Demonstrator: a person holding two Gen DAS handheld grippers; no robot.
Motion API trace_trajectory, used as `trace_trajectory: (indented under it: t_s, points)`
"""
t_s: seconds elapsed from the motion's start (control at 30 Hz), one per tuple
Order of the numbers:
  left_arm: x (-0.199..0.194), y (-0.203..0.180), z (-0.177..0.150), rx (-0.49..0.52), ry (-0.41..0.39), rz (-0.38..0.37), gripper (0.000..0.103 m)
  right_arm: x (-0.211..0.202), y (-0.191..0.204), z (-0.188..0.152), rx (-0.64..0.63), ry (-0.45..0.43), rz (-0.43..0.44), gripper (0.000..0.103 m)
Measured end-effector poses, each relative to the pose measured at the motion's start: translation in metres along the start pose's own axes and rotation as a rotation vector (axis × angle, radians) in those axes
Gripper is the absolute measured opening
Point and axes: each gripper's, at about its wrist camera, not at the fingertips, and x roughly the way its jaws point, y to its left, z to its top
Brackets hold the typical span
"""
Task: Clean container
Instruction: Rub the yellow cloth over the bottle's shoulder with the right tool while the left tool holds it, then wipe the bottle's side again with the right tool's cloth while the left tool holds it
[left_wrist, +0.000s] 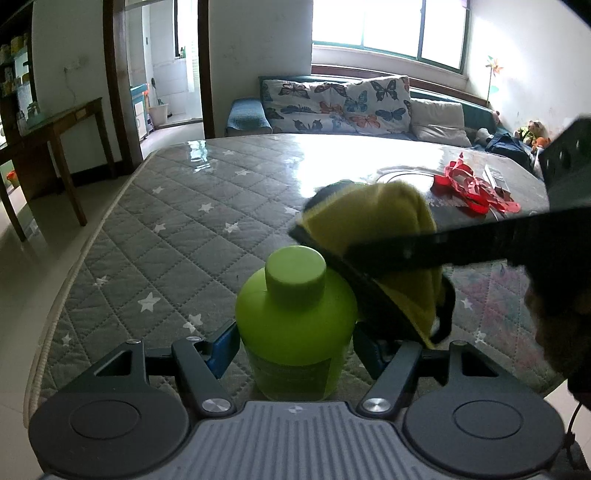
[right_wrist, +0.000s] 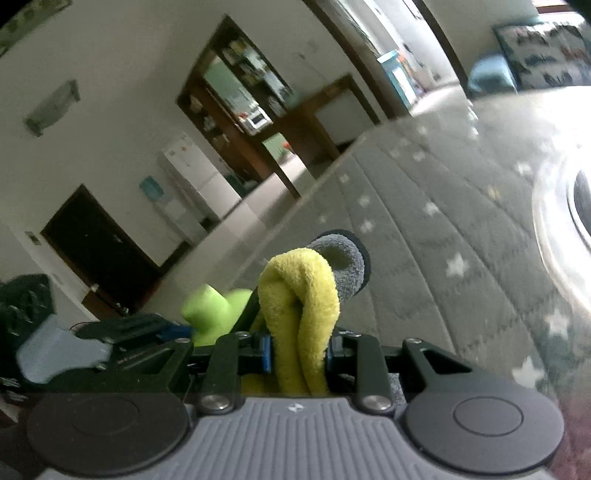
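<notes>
The green bottle (left_wrist: 295, 325) is clamped upright above the table (left_wrist: 166, 229) by the left gripper (left_wrist: 295, 347), and the cloth (right_wrist: 301, 317) pinched in the right gripper (right_wrist: 299, 350) is pressed beside its cap (left_wrist: 295, 275), so a hard wipe is judged liable to twist the smooth bottle loose.

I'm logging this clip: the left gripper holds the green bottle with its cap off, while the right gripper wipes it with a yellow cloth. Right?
Not quite: the green bottle has its cap on, as the left wrist view shows. The left gripper does hold it, and the right gripper clamps the yellow cloth beside it.
</notes>
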Motion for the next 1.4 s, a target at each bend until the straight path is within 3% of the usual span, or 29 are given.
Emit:
trace_trajectory:
  t_s: [0.23, 0.53, 0.87, 1.1, 1.4]
  points:
    - [0.000, 0.003, 0.000, -0.006, 0.001, -0.005, 0.071, 0.006, 0.015, 0.021, -0.055, -0.019, 0.027, 0.025]
    - [0.001, 0.002, 0.000, -0.004, 0.000, -0.004, 0.071, 0.025, 0.004, 0.028, -0.010, 0.007, 0.005, 0.025]
    - [0.000, 0.000, 0.000, -0.013, 0.002, 0.000, 0.072, 0.050, -0.015, 0.005, 0.032, 0.092, -0.046, 0.025]
    - [-0.002, 0.003, 0.002, -0.092, 0.010, 0.011, 0.072, 0.045, -0.022, -0.014, 0.045, 0.121, -0.067, 0.025]
    - [-0.002, -0.001, 0.004, -0.154, 0.009, 0.089, 0.073, 0.029, -0.017, -0.034, 0.043, 0.128, -0.058, 0.025]
